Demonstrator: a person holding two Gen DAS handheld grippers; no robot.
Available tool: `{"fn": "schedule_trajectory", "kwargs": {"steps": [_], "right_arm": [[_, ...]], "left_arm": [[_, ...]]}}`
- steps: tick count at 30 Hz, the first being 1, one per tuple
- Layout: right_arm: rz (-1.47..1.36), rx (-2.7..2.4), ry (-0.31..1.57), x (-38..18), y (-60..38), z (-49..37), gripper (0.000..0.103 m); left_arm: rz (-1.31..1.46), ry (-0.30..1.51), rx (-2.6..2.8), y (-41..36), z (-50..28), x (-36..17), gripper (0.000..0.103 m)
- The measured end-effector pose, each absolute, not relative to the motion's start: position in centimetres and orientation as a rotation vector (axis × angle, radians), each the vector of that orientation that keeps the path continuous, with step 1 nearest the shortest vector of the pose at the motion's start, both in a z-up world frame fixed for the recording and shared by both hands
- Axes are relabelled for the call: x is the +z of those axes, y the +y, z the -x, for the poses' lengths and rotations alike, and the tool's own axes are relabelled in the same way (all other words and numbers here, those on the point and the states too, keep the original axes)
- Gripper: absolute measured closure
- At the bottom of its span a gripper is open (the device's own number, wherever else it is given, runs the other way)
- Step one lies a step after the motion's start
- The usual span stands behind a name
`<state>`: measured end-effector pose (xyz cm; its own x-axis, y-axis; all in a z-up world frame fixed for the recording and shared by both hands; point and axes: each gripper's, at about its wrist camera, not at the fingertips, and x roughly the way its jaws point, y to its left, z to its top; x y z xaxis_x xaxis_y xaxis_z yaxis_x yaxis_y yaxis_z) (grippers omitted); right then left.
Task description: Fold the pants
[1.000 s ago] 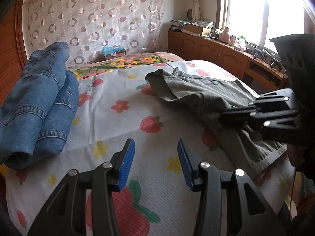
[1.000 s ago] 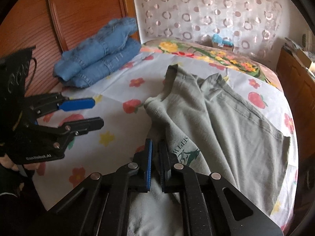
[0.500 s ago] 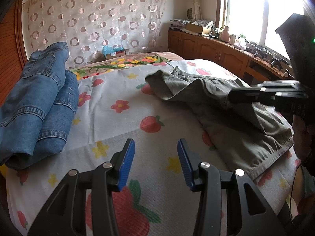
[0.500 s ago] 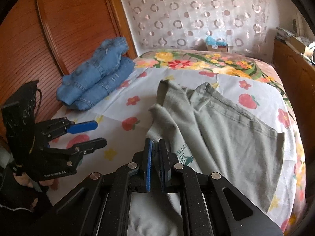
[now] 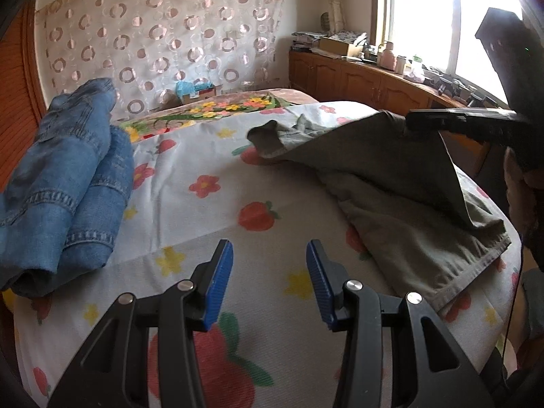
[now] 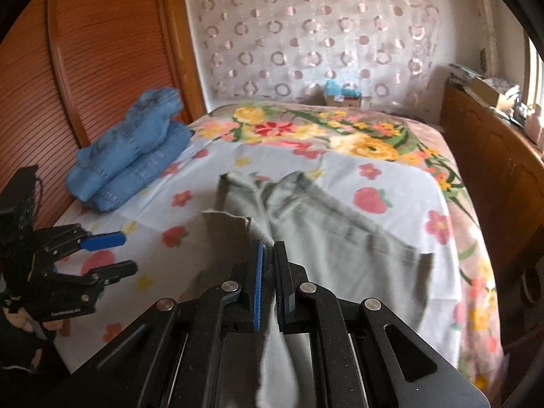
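Grey-green pants [image 5: 401,204] [image 6: 340,238] lie across the right half of a bed with a flower-and-strawberry sheet [image 5: 210,210]. My right gripper [image 6: 267,255] [image 5: 411,124] is shut on the pants' near edge and holds that edge up off the sheet, so the cloth hangs as a raised flap. My left gripper [image 5: 269,282] [image 6: 122,253] hovers open over bare sheet to the left of the pants, with nothing between its blue pads.
Folded blue jeans [image 5: 61,183] [image 6: 136,156] are stacked at the left by the wooden headboard [image 6: 85,68]. A wooden cabinet [image 5: 367,74] with clutter runs under the window on the right. A small box [image 6: 341,97] sits beyond the bed's far edge.
My right gripper has risen and moved over the bed, lifting the pants' edge into a raised flap. The left gripper stayed where it was.
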<state>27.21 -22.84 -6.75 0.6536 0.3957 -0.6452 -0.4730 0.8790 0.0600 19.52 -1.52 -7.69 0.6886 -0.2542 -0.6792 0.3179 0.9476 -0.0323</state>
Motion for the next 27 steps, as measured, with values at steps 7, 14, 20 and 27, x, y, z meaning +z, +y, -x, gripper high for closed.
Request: {"fn": "schedule_trajectory", "kwargs": {"steps": [7, 14, 20, 27], "right_arm": [[0.152, 0.444, 0.673, -5.4, -25.7, -28.8, 0.100], [0.209, 0.416, 0.689, -5.7, -27.8, -30.3, 0.100], [0.211, 0.371, 0.726, -6.9, -30.2, -32.9, 0.100], [0.215, 0.349, 0.767, -8.5, -31.2, -34.1, 0.100]], "left_arm": [[-0.099, 0.726, -0.390, -3.7, -19.9, -5.9, 0.058], [-0.118, 0.748, -0.417, -5.8, -20.9, -6.0, 0.058], [-0.135, 0.778, -0.434, -7.7, -21.2, -6.5, 0.058], [-0.149, 0.812, -0.435, -8.6, -21.6, -7.5, 0.058]]}}
